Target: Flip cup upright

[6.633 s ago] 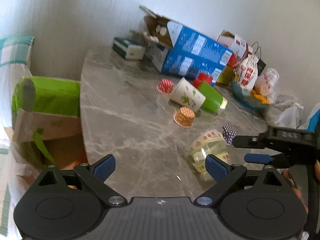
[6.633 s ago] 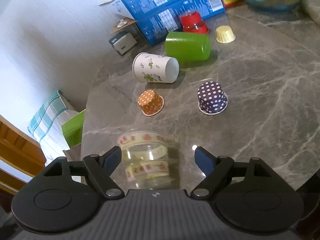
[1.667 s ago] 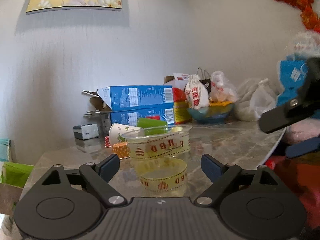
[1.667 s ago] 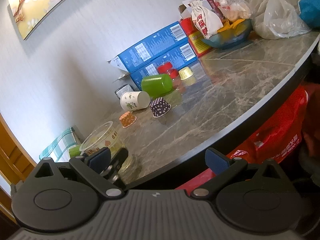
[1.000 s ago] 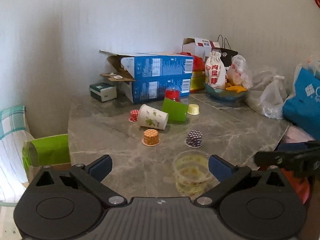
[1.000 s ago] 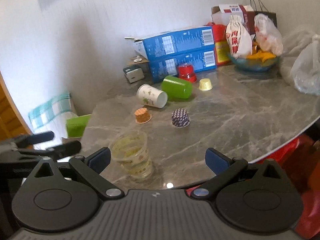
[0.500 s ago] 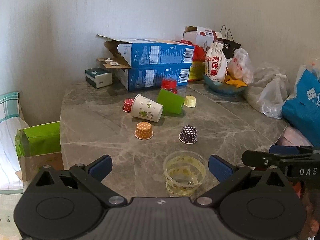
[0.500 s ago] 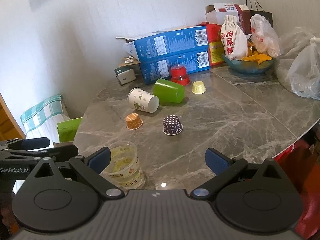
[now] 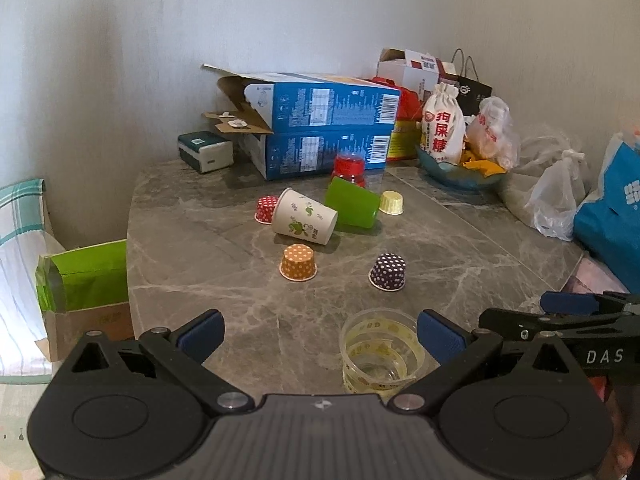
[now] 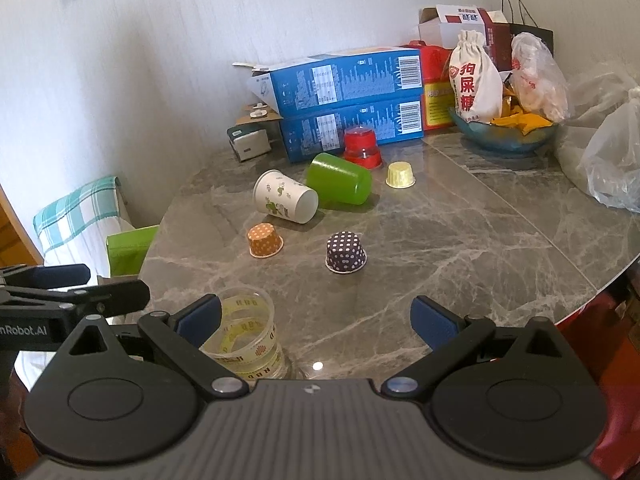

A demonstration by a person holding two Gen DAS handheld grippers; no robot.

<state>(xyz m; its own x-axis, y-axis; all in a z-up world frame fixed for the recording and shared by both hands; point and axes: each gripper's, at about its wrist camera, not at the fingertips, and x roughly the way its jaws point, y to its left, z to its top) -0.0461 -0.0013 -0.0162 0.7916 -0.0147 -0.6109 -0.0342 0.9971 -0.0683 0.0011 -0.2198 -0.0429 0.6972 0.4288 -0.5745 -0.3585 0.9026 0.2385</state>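
The clear plastic cup [image 9: 382,350] stands upright at the near table [image 9: 192,248] edge, between the empty, wide-open left gripper [image 9: 319,334] and right gripper [image 10: 316,322]; it looks light, thin-walled and crushable, so grip gently across mid-wall.

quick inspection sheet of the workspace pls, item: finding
surface: grey marble table, crowded along the wall
job's things: clear cup upright near front edge; paper cup and green cup on their sides
clutter: blue boxes, snack bowl, plastic bags
grippers: left gripper and right gripper open, empty
cables: nothing seen
surroundings: white wall, green bag beside table
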